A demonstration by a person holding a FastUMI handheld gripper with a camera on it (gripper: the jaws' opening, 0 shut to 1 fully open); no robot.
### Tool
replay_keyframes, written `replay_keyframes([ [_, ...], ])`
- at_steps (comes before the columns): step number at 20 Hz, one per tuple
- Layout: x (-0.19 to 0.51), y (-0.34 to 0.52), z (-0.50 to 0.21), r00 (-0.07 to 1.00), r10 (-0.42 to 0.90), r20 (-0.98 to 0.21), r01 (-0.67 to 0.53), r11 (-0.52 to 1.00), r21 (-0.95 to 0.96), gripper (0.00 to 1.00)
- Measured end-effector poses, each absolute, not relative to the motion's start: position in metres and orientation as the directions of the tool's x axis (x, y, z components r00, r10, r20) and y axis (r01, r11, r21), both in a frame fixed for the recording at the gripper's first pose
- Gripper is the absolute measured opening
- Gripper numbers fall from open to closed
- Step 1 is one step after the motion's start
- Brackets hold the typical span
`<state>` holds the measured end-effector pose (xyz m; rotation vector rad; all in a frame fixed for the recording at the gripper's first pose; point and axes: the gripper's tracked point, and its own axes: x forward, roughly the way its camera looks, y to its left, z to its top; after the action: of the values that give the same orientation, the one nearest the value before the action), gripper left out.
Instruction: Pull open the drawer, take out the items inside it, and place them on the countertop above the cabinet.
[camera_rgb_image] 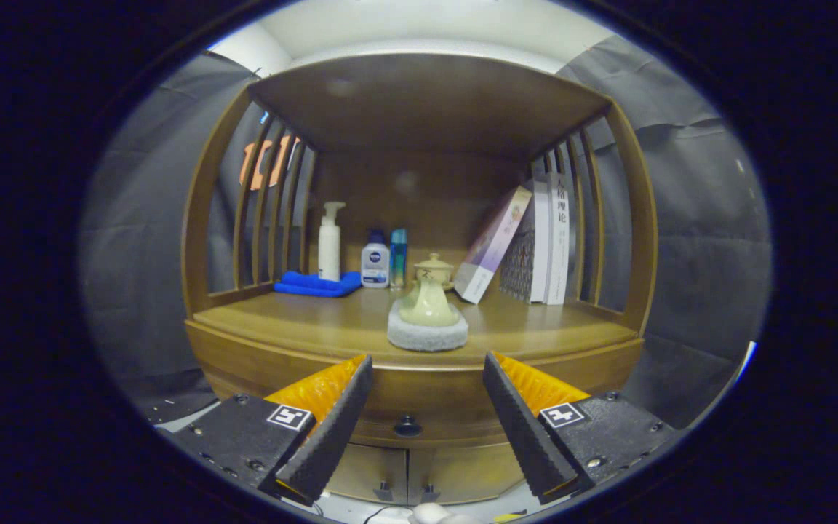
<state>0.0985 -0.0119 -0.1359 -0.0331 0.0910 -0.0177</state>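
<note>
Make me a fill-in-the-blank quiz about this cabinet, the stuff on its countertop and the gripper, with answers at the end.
1. The drawer under the countertop is ____.
2. The gripper has its jaws ____, with the drawer knob seen between them.
3. The teapot stands on a grey ____.
4. The pump bottle stands on a ____ cloth.

Answers: closed; open; sponge; blue
</note>
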Motion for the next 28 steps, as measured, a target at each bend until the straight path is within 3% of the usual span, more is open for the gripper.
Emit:
replay_keyframes([
  [8,-0.006,-0.039,-0.045,1.000,0.027,-0.011,-0.026,0.998,0.063,0.99],
  [15,-0.080,-0.068,-0.018,0.999,-0.007,0.036,0.005,0.997,0.072,0.99],
  [28,-0.099,-0.077,-0.011,0.999,-0.004,0.041,0.003,1.000,0.024,0.99],
])
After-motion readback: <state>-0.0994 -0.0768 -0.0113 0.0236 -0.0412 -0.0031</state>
